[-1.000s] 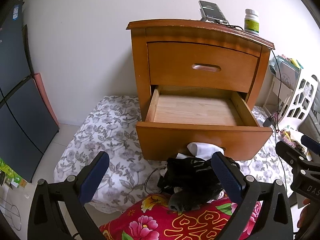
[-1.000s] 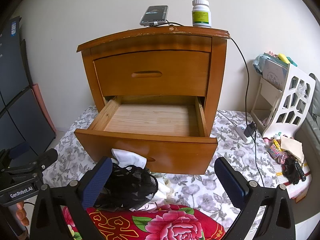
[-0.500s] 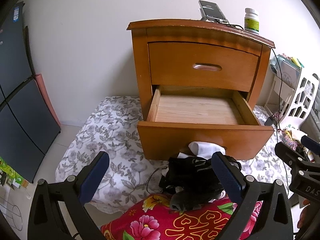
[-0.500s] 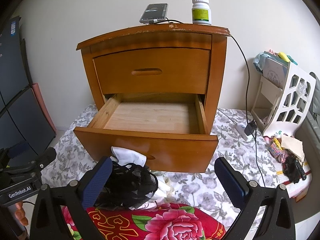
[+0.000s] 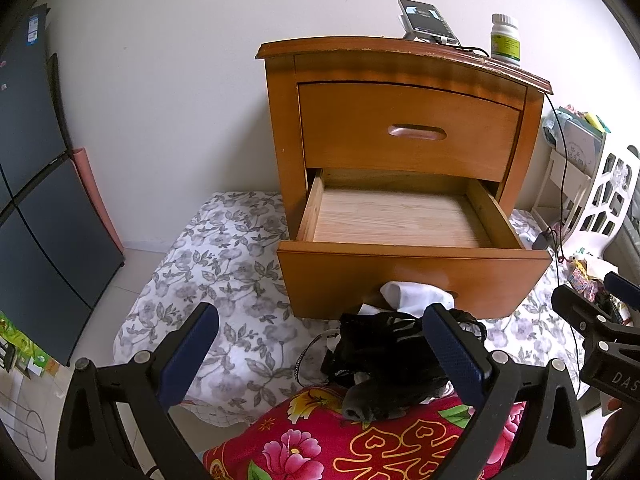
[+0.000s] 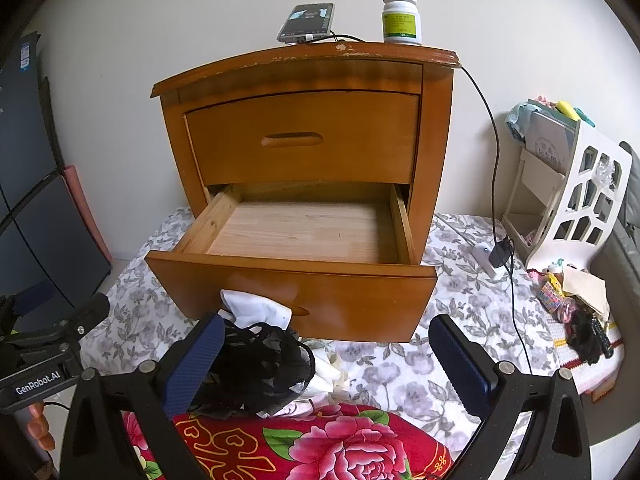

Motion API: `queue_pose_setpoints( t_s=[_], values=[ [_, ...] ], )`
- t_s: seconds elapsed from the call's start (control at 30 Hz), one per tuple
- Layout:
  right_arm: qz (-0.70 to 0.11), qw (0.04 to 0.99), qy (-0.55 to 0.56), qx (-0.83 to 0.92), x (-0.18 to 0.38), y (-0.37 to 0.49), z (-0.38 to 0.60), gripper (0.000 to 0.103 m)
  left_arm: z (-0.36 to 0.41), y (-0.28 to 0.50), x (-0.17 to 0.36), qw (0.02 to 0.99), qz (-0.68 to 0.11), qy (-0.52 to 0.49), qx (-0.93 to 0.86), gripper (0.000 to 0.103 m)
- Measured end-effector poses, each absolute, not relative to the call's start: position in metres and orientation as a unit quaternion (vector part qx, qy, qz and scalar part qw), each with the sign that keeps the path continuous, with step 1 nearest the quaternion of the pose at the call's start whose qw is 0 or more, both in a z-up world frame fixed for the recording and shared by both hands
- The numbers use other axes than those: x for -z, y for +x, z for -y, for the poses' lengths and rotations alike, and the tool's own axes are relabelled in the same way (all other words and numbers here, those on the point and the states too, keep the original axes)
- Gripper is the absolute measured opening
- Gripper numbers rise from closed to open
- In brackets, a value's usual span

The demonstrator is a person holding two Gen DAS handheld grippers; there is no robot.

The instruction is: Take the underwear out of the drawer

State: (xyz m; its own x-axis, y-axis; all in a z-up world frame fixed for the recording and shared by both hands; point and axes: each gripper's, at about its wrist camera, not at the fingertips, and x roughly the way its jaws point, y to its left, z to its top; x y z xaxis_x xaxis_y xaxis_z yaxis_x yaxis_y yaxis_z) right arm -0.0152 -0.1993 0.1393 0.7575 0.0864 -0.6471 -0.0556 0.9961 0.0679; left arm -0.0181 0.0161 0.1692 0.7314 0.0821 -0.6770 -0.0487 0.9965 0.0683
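A wooden nightstand has its lower drawer [image 5: 412,276] [image 6: 296,300] pulled out, and only bare wood shows inside. In front of the drawer, a pile of black and white underwear [image 5: 384,352] [image 6: 260,356] lies on a red floral cushion [image 5: 360,436] [image 6: 312,444]. My left gripper [image 5: 320,356] is open, held back from the pile with nothing between its fingers. My right gripper [image 6: 328,364] is open too, its left finger beside the black underwear. Each gripper shows at the edge of the other's view.
A phone [image 6: 308,22] on a cable and a pill bottle [image 6: 401,18] stand on the nightstand top. A floral sheet [image 5: 224,272] covers the floor. A white rack [image 6: 576,200] and small clutter sit right; dark panels [image 5: 36,216] stand left.
Both views have crept slightly closer to the nightstand. Both grippers stay open, and the underwear pile has not moved.
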Motion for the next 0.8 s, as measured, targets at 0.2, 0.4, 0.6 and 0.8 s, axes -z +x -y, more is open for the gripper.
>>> queue_pose_setpoints(
  t_s=[0.2,0.4,0.6,0.8],
  values=[
    [-0.347,0.937,0.023,-0.037,-0.1389,-0.0154,0.1993,0.103,-0.0168,-0.0179,-0.1696,0.929,-0.367,0.022,-0.036,0.102],
    [-0.347,0.937,0.022,-0.038,-0.1383,-0.0152,0.1995,0.103,-0.0172,-0.0174,-0.1692,0.929,-0.368,0.022,-0.036,0.102],
    [-0.348,0.937,0.022,-0.037,-0.1386,-0.0148,0.1993,0.103,-0.0166,-0.0168,-0.1668,0.927,-0.373,0.022,-0.036,0.102],
    [-0.349,0.936,0.022,-0.038,-0.1358,-0.0150,0.1992,0.103,-0.0171,-0.0168,-0.1666,0.927,-0.373,0.022,-0.039,0.102]
  ],
)
